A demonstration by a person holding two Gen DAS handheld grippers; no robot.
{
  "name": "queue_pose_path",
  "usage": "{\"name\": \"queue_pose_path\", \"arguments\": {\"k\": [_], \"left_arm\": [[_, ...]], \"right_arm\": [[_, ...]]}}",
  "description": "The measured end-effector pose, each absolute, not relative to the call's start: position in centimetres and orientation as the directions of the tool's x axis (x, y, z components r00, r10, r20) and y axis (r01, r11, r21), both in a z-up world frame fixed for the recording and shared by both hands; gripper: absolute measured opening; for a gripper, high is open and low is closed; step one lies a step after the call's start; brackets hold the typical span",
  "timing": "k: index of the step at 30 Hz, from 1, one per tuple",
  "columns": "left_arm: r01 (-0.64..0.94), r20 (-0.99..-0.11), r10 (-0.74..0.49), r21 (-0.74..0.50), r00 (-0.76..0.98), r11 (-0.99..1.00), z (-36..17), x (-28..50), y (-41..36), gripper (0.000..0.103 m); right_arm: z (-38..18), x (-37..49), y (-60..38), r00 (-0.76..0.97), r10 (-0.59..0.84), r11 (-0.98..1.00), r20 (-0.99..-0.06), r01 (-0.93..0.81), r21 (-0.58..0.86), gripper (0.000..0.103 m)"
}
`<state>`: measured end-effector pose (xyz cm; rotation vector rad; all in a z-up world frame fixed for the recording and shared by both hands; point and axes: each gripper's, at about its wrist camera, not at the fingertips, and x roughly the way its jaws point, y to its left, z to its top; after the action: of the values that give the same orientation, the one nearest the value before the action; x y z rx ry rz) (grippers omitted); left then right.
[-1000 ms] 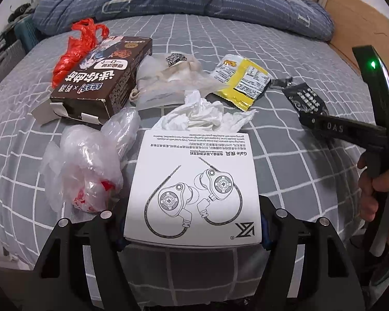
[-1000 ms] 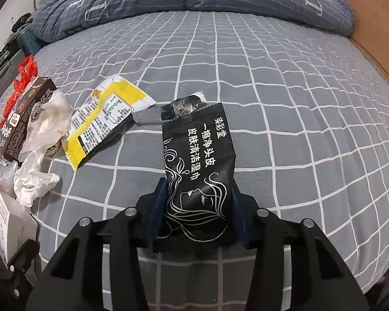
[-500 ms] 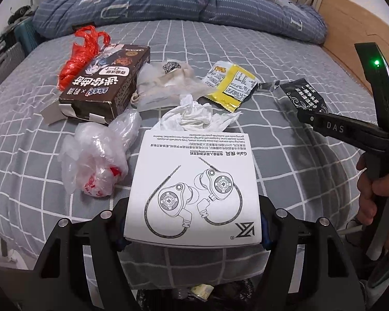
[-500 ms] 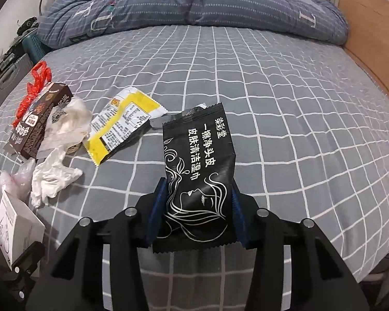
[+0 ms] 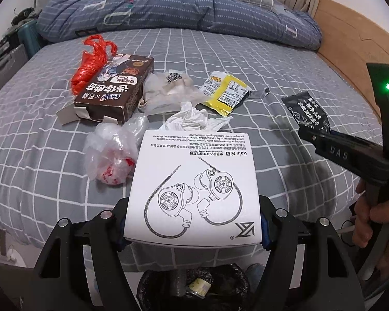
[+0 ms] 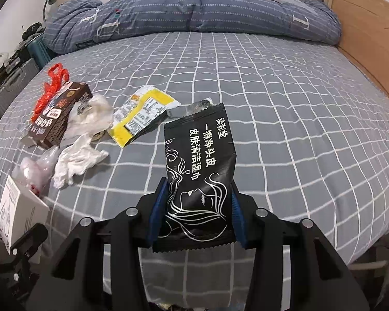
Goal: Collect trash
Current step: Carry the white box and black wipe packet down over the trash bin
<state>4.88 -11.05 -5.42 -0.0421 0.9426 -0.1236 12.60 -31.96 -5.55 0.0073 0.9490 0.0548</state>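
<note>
Left gripper (image 5: pixel 194 223): clamps white earphone box (image 5: pixel 193 186) above bed (image 5: pixel 246 59); black-lined bin (image 5: pixel 194 285) just below
Right gripper (image 6: pixel 197 212): pinches black wipe packet (image 6: pixel 198 173); both held off bed

Matt white cardboard box (image 5: pixel 192 186), glossy black foil sachet (image 6: pixel 198 173), crinkled clear plastic bag (image 5: pixel 111 153), woven checked bedsheet (image 5: pixel 246 59).

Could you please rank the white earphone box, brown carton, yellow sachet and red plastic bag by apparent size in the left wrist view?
1. White earphone box, though nearest the camera.
2. Brown carton.
3. Yellow sachet and red plastic bag: alike, unranked.
</note>
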Motion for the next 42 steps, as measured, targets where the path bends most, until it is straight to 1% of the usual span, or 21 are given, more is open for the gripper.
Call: {"name": "queue_pose_path", "arguments": {"k": [8, 31, 42], "left_arm": [[0.076, -0.806, -0.114, -0.086, 0.581, 0.993, -4.6, 2.9, -10.5, 0.069], [0.060, -0.789, -0.115, -0.099, 0.604, 0.993, -1.6, -3.0, -8.6, 0.069], [0.060, -0.782, -0.112, -0.096, 0.614, 0.994, -0.6, -5.5, -7.4, 0.069]], "right_arm": [[-4.9, 9.5, -30.7, 0.591, 0.043, 0.999, -0.806, -0.052, 0.015, 0.043], [0.5, 0.7, -28.6, 0.649, 0.046, 0.997, -0.760, -0.079, -0.007, 0.042], [1.2, -3.1, -28.0, 0.668, 0.067, 0.996, -0.741, -0.083, 0.016, 0.042]]}}
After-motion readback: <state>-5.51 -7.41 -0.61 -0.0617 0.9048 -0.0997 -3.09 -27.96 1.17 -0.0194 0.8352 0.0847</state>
